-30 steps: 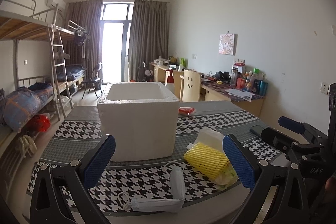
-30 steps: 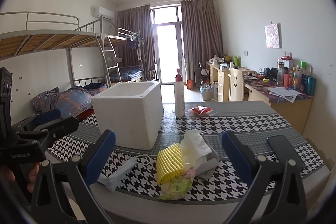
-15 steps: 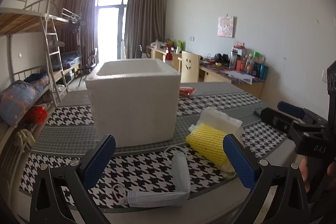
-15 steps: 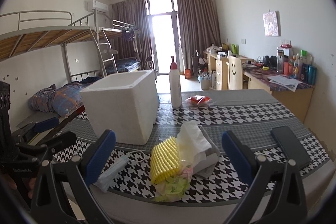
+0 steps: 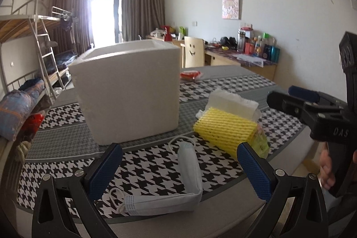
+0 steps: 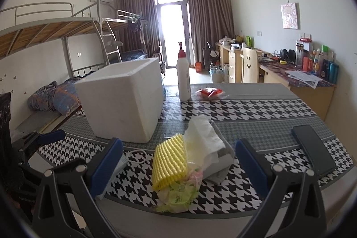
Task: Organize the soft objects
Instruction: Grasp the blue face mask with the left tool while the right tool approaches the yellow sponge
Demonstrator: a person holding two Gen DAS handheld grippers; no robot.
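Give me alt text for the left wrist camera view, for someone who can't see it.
An open left gripper hovers over a folded face mask at the near edge of a houndstooth-covered table. Behind stand a white foam box and a yellow foam net on tissues; the right gripper shows at right.

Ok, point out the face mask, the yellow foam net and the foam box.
face mask (image 5: 189, 162), left wrist view, on its folded upper half.
yellow foam net (image 6: 169, 162), right wrist view, on its ribbed middle.
foam box (image 5: 131, 99), left wrist view, on its front wall.
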